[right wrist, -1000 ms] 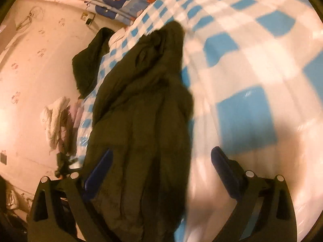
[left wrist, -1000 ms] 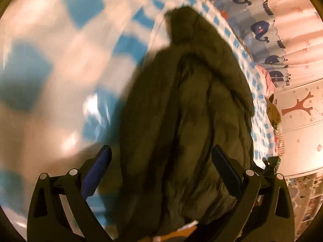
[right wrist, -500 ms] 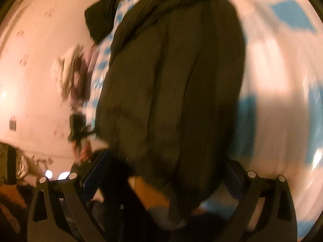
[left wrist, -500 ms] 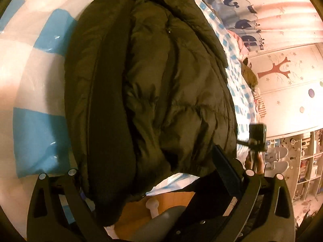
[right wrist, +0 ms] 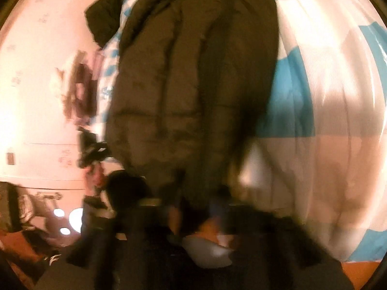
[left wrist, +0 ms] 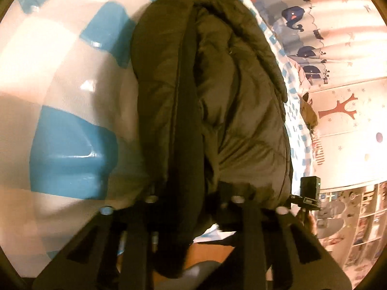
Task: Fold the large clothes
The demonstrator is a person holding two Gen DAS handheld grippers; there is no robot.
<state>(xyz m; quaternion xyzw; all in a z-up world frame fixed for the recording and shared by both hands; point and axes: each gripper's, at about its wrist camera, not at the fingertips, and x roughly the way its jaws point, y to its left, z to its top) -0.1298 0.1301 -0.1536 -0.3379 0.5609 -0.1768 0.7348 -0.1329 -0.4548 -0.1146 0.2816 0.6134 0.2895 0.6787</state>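
A dark olive puffer jacket (left wrist: 229, 96) lies lengthwise on a bed with a blue-and-white checked cover (left wrist: 67, 149), its hem hanging over the near edge. My left gripper (left wrist: 191, 193) is closing, and its jaws pinch the hem's dark folded edge between them. In the blurred right wrist view the same jacket (right wrist: 193, 72) fills the middle. There my right gripper (right wrist: 193, 198) is closing too, with the hem bunched between its jaws. The fingertips of both are buried in the fabric.
Whale-print curtains (left wrist: 302, 17) hang behind the bed and shelves (left wrist: 370, 217) stand at the right. A hand holds a black device (left wrist: 309, 191) by the jacket's right corner. Another dark garment (right wrist: 104, 19) lies at the bed's far left edge. Wooden floor (left wrist: 212, 246) shows below.
Both grippers came in over the jacket to its near hem with jaws wide. Both then drew their jaws together on the hem.
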